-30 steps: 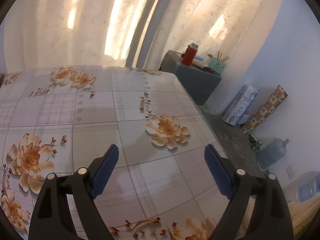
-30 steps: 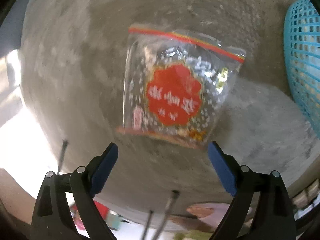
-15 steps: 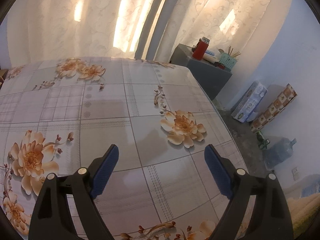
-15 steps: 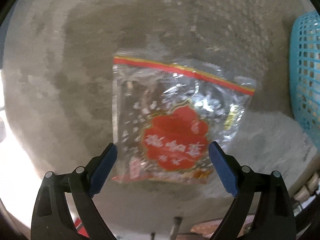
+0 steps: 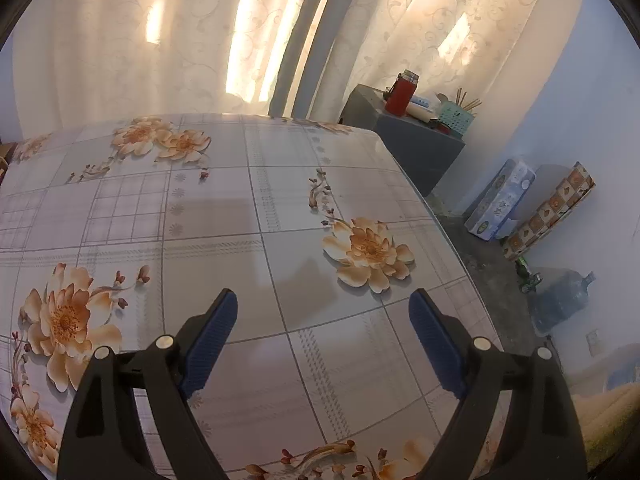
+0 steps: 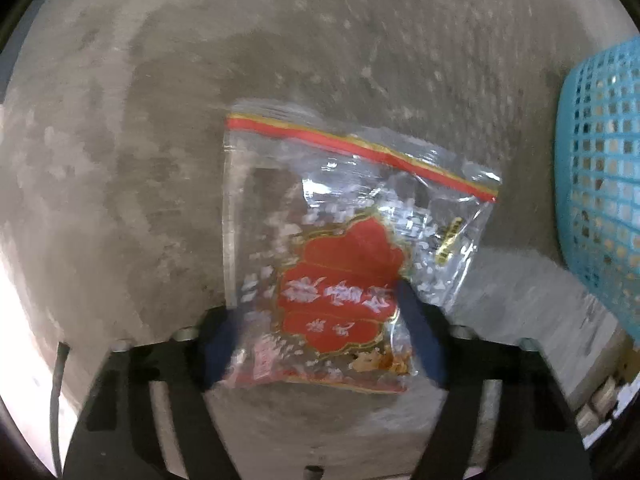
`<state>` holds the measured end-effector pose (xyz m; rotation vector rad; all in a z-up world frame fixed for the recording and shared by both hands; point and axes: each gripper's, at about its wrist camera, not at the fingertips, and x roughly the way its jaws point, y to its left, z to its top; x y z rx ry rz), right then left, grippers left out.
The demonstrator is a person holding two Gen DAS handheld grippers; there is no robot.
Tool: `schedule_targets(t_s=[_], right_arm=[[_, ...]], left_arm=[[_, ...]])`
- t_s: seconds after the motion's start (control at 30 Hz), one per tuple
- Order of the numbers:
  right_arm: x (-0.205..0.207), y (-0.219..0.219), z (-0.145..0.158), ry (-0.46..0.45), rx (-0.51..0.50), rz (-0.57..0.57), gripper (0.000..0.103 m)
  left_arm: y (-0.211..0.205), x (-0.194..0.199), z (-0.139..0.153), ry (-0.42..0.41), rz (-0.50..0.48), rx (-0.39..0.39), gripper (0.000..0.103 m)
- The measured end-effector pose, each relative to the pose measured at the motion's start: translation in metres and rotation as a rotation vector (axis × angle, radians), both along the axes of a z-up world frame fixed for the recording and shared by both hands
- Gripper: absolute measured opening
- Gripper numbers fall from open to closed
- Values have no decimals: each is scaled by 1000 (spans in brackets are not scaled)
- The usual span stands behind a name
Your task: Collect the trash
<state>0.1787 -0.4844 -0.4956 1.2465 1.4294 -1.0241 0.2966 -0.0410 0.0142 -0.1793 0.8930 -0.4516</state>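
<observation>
Since a second ago your right gripper (image 6: 320,336) has dropped toward the clear plastic bag (image 6: 348,248) lying on the concrete floor (image 6: 160,160); its jaws are closing around the bag's lower edge. Your left gripper (image 5: 322,328) hangs over the floral tablecloth (image 5: 240,220), jaws wide apart, holding nothing.

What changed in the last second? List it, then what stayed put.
The right gripper came down over the clear plastic bag on the concrete floor; its jaws are closing with the bag's lower edge between them. The left gripper stays open above the floral tablecloth.
</observation>
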Motion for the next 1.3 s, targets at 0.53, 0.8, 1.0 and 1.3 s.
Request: schedule_targets(t_s=[0.53,0.8,1.0,1.3], right_arm=[[-7,28,41,-131,-29,182,0],[-8,46,119,-381,-82,304,0],[-40,28,225,-575,-143,310,0],[-148,15,372,-531,-501,498,0]], left_arm=[[13,-25,17,-40,21,-20,85],[17,-44,33,-88,19,-55,85],[19,-60,47,-122,8,-92,85],[10,-94,52,-176,-32,-48,87]])
